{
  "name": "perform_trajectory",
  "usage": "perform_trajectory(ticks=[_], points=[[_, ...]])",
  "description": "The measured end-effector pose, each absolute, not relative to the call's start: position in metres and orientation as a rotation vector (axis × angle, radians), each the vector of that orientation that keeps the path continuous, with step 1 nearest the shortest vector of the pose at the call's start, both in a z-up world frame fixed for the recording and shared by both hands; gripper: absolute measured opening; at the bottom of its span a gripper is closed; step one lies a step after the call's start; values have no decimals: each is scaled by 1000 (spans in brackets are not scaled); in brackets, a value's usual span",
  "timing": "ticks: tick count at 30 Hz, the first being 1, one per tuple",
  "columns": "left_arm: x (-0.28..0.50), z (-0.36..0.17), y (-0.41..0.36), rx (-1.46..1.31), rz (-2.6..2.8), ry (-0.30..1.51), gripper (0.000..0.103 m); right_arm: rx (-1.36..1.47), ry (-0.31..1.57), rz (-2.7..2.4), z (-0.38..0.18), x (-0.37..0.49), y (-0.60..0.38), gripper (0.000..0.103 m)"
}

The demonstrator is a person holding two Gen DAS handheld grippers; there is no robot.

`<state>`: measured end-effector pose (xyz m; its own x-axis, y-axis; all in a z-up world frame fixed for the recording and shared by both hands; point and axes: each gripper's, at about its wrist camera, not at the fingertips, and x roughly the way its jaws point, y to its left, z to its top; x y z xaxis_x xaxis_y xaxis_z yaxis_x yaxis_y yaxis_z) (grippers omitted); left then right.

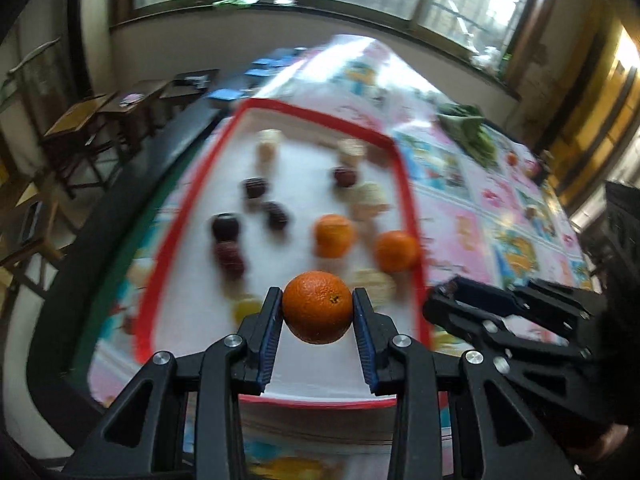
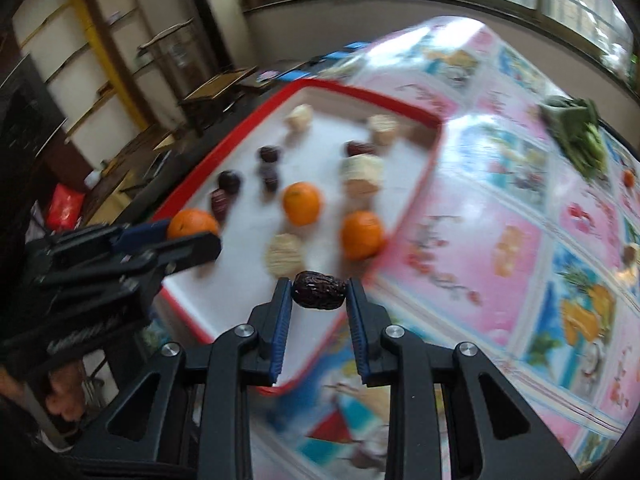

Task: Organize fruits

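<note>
Left wrist view shows my left jaws clenched on an orange, held above the near edge of the red-rimmed tray on the table; two more oranges sit at 12 and 1 o'clock. My right jaws grip a dried date, long axis crosswise, five dates lying toward 11 o'clock. Blurred pale pieces: about five.

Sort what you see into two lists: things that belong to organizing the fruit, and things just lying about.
Belongs to the job:
- orange in the left gripper
- dried date in the right gripper
- red-rimmed tray with oranges, dark dates and pale pieces

Just lying about:
- leafy greens on the patterned tablecloth
- wooden desks
</note>
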<state>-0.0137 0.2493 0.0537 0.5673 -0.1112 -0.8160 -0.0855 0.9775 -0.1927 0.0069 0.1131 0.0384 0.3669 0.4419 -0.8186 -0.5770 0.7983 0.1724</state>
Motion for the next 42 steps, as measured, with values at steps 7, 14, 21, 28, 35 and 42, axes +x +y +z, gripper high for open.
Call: perform_trajectory(ticks=[7,14,21,28,35,42], points=[[-6,37,266,-215,14,1002,34,-200,1037,684,20,2,137,30],[5,31,260,-179,-16,1013,34,-222,1060,665,11,6,143,30],[12,32,251,-156,-30,1024,35,-217,1077,653,8,9,144,30],[13,34,244,-136,-37,1033,37,-187,1099,641,4,13,141,34],[9,43,241,-128,-35,1017,47,-172,1084,631,12,9,141,53],[2,55,245,-115,-2,974,53,-165,1065,569,25,0,135,61]])
